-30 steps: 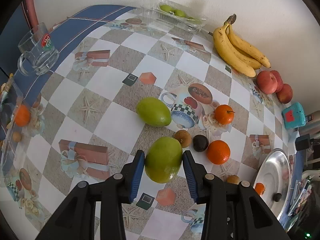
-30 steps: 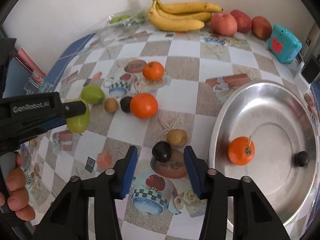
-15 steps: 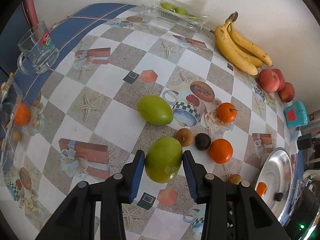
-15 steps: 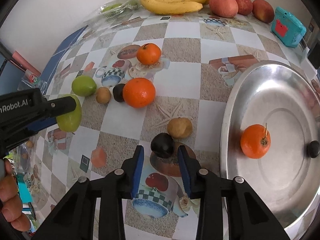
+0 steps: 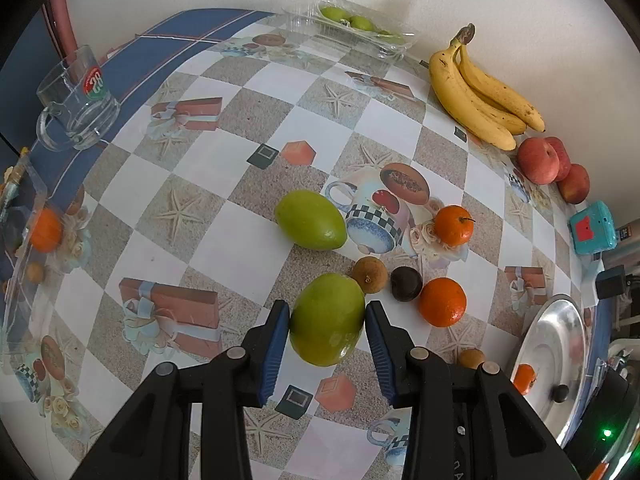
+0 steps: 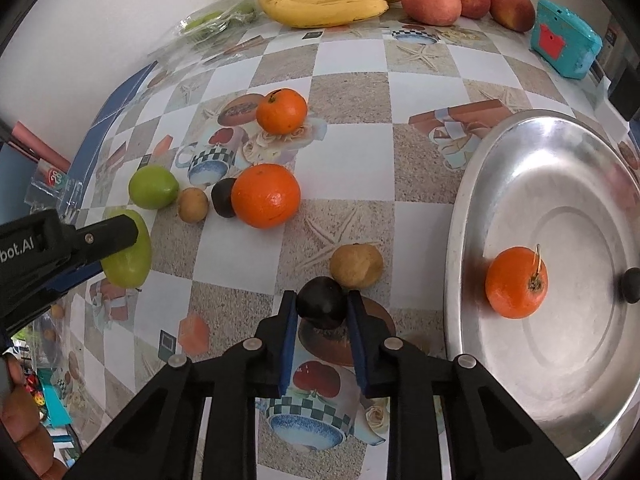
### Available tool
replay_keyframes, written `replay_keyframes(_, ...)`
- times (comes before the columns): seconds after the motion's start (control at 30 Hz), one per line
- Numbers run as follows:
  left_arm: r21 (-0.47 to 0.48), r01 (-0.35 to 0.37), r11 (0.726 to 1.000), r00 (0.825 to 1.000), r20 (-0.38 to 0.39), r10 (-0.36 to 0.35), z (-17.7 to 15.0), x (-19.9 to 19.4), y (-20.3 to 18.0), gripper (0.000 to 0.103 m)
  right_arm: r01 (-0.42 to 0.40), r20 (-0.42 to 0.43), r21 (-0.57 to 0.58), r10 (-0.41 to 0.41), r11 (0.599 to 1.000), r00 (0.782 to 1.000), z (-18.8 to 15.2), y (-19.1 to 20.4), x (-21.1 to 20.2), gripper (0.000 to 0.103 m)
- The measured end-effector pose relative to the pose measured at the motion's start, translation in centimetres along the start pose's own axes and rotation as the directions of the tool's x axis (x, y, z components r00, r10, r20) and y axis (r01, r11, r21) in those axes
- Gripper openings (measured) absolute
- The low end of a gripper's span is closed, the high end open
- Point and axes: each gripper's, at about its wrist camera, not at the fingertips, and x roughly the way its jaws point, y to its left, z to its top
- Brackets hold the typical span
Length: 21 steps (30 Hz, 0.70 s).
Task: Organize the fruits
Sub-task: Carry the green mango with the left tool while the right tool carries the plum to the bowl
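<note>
My left gripper (image 5: pixel 327 309) is shut on a large green fruit (image 5: pixel 326 330), its blue pads pressing both sides just above the checked tablecloth. From the right wrist view that same gripper (image 6: pixel 120 236) and green fruit (image 6: pixel 130 264) sit at the left. My right gripper (image 6: pixel 322 298) has its jaws closing on a small dark round fruit (image 6: pixel 320 308), and the pads touch its sides. A brown fruit (image 6: pixel 356 266) lies right beside it. The steel plate (image 6: pixel 460 220) at the right holds an orange (image 6: pixel 516 282) and a dark fruit (image 6: pixel 632 286).
A second green fruit (image 5: pixel 310 220), two oranges (image 5: pixel 442 302) (image 5: pixel 453 225), a brown fruit (image 5: pixel 370 275) and a dark one (image 5: pixel 406 283) lie mid-table. Bananas (image 5: pixel 476 96), apples (image 5: pixel 538 160), a teal box (image 5: pixel 592 228) and a clear tray (image 5: pixel 352 28) line the wall. A glass mug (image 5: pixel 78 100) stands far left.
The right gripper's jaws have drawn together from wide apart onto the dark fruit, and it has edged closer. The left gripper keeps its hold on the green fruit in the same spot.
</note>
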Motion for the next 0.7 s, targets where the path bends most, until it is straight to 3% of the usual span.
replay_keyframes(0.43, -0.010, 0.015, 1.000, 1.000, 0.023, -0.015, 0.3, -1.0, -0.2, 0.042, -0.097, 0.058, 0.015, 0.096, 0.995, 0.994, 0.2, -0.2, -2.9, 0.024)
replay_keyframes(0.7, -0.006, 0.016, 1.000, 0.999, 0.033, -0.015, 0.3, -1.4, -0.6, 0.042, -0.093, 0.092, 0.016, 0.091, 0.996, 0.992, 0.4, -0.8, -4.5, 0.024)
